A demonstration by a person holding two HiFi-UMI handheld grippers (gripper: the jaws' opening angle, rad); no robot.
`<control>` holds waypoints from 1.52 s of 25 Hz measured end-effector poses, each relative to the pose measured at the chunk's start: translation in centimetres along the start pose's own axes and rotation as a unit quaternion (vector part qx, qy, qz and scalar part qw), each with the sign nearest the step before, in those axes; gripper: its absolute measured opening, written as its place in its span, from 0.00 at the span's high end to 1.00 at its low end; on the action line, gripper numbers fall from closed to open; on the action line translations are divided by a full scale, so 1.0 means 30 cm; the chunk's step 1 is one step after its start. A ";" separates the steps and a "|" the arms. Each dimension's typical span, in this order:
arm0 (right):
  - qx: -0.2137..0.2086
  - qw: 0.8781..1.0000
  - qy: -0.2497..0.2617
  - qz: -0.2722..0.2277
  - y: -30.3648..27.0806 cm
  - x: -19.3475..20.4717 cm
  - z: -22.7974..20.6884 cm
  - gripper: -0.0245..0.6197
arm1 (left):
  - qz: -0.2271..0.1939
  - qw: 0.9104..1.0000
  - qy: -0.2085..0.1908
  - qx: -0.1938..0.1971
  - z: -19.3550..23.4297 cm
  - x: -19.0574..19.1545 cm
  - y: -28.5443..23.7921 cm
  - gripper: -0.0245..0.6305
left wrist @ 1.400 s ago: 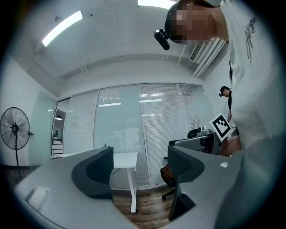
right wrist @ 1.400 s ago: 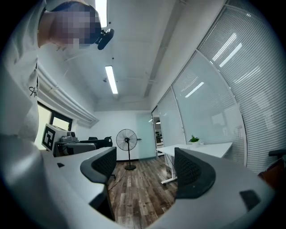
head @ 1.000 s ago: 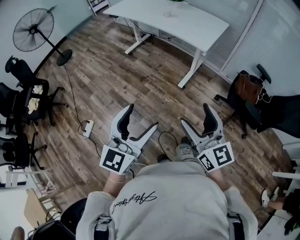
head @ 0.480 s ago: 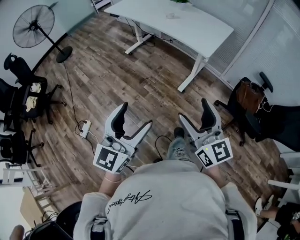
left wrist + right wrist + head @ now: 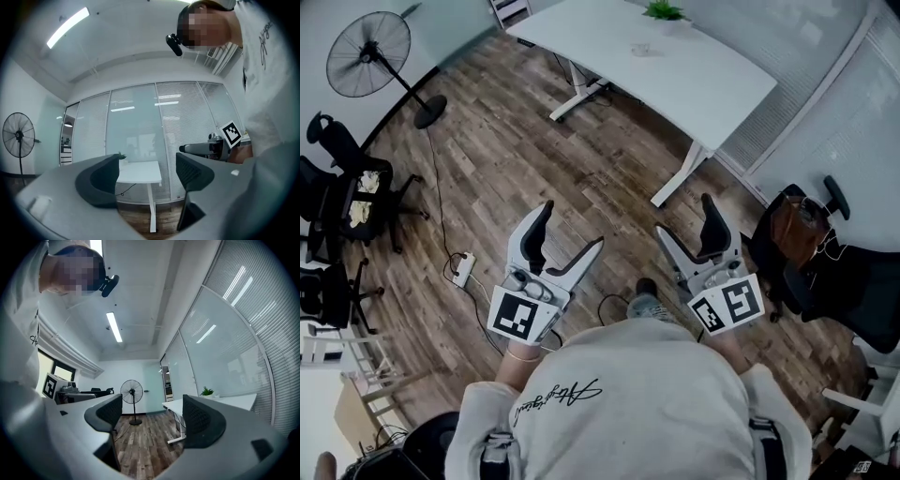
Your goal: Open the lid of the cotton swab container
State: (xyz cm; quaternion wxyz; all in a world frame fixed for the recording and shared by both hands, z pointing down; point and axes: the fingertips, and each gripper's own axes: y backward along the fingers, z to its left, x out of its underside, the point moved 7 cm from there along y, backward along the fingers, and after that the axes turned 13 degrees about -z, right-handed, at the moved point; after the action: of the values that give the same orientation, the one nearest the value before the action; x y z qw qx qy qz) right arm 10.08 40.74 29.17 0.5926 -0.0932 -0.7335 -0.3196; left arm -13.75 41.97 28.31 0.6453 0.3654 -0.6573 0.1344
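A small clear object (image 5: 641, 49), too small to identify, sits on the white desk (image 5: 694, 80) at the top of the head view, next to a potted plant (image 5: 664, 11). My left gripper (image 5: 568, 232) is held at waist height over the wood floor, well short of the desk, its jaws wide apart with nothing between them. My right gripper (image 5: 688, 226) hangs level with it to the right, also open and empty. The left gripper view shows the left gripper (image 5: 146, 180) pointing at the desk (image 5: 138, 172); the right gripper (image 5: 151, 420) faces a standing fan (image 5: 132, 392).
The desk's white legs (image 5: 677, 178) stand ahead of the grippers. A standing fan (image 5: 369, 54) is at far left, black office chairs (image 5: 342, 183) along the left wall, another chair with a brown bag (image 5: 795, 217) at right. A power strip and cable (image 5: 459, 270) lie on the floor.
The view has advanced toward the desk, which now sits lower and larger in the head view, with the plant showing. Both grippers stay open at the same height.
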 end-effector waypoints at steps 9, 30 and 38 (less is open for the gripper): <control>-0.011 1.000 -0.009 0.010 -0.119 0.013 -0.264 0.38 | -0.003 1.000 0.002 -0.013 0.041 0.062 -0.259 0.41; -0.066 0.997 -0.044 0.021 -0.284 0.086 -0.468 0.39 | -0.007 0.999 0.001 -0.053 0.097 0.152 -0.490 0.41; -0.062 0.997 -0.034 0.011 -0.294 0.058 -0.494 0.40 | -0.016 0.999 -0.010 -0.036 0.103 0.138 -0.548 0.41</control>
State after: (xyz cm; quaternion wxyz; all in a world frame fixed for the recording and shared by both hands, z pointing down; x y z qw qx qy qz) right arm 17.04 24.87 29.00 0.5636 -0.1485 -0.7309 -0.3551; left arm -4.90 27.24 26.96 0.6540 0.3536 -0.6618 0.0963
